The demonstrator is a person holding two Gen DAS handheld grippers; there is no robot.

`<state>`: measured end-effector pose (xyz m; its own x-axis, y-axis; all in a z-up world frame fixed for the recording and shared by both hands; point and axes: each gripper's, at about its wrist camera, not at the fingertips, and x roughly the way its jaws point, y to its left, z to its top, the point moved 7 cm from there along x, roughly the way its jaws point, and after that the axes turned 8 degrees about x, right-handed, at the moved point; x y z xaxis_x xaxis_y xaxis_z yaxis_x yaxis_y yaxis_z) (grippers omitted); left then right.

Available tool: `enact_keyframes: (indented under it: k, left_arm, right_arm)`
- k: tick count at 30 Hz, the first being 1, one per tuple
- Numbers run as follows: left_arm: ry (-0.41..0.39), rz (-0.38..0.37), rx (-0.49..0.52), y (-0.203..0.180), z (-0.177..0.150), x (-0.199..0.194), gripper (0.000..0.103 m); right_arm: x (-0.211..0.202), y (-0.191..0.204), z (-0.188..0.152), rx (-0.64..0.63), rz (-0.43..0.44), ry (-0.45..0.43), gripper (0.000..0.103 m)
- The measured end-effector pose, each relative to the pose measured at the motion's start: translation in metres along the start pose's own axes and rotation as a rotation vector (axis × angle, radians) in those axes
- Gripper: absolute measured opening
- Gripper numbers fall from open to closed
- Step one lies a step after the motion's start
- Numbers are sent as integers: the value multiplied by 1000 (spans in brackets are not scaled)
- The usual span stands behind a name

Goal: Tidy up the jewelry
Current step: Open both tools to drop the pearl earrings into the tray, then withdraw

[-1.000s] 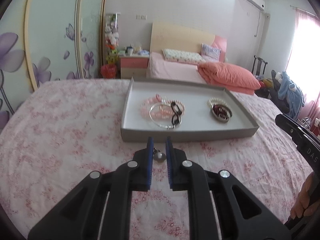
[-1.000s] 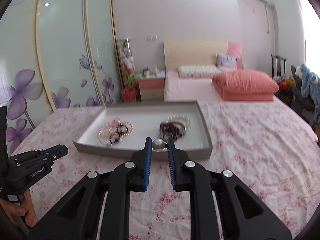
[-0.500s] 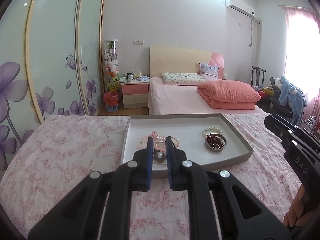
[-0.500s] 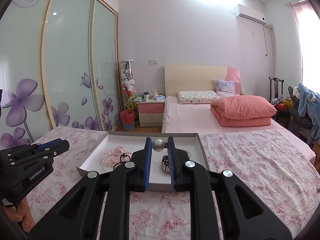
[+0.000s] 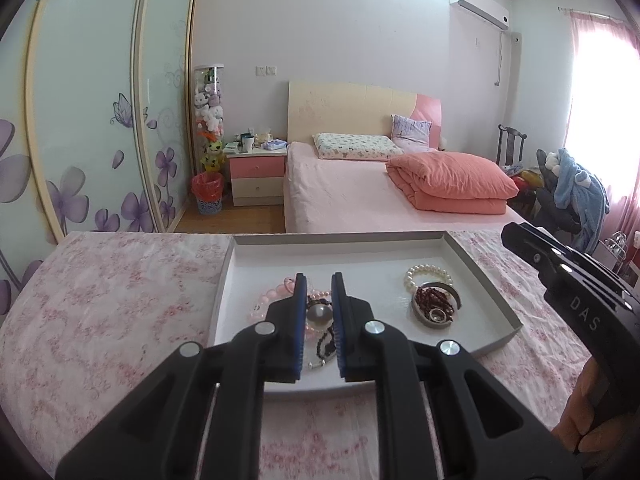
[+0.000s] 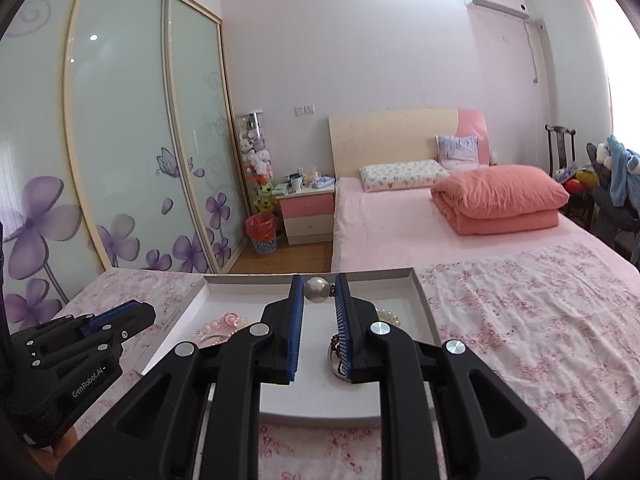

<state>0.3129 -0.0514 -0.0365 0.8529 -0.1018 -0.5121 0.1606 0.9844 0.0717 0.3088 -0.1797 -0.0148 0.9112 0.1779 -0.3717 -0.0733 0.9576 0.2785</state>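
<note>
A grey tray (image 5: 492, 278) lies on the floral bedspread and holds jewelry. My left gripper (image 5: 319, 280) is shut on a grey pearl earring (image 5: 319, 313), held over the pink bead bracelets (image 5: 264, 300) in the tray's left part. A white pearl bracelet (image 5: 426, 272) and a dark red bead bracelet (image 5: 434, 304) lie in the right part. My right gripper (image 6: 317, 282) is shut on a second pearl earring (image 6: 317, 289), above the tray (image 6: 424, 304). Each gripper shows at the edge of the other's view: the right one (image 5: 568, 280) and the left one (image 6: 80, 344).
The floral bedspread (image 5: 100, 304) spreads around the tray. Behind it stand a pink bed (image 5: 360, 192) with a folded orange quilt (image 5: 452, 180), a pink nightstand (image 5: 258, 172), a red bin (image 5: 207, 192) and sliding wardrobe doors (image 5: 80, 120).
Both grippers have lifted off the bedspread and moved forward over the tray, each still holding its pearl earring. The views now tilt up toward the room.
</note>
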Motion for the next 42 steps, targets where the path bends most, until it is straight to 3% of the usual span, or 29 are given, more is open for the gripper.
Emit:
enact_keyframes:
  k: [10,13,15,22,27,32,37,39,42]
  left_arm:
    - [69,-12,2,1,-1,51,14]
    - [72,-11,5,0,1,56,22]
    - [65,-9,-4,4,2,56,29]
    - [49,17,-58,27,3,38,31]
    - [13,51,-81,38,8,5,41]
    - [-27,80,-96,48,2,-37,53]
    - [-51,90,-111,55,-12,-76,69]
    - [-65,96,-109,55,-17,-95,76]
    - [-94,100,-96,55,-24,-119,88]
  right_arm:
    - [43,-11,-8,49,0,110,17]
    - [43,-14,-9,70,15,125,28]
    - [40,-16,-8,75,14,112,41]
    - [22,-28,-2,102,0,91,41]
    - [-2,-28,0,117,-4,75,42]
    - [-40,-20,-1,126,-11,39,53]
    - [-79,-12,-6,99,-17,-6,74]
    - [-95,-8,-7,92,-20,-34,91]
    - [-113,-5,-11,85,-18,-59,99]
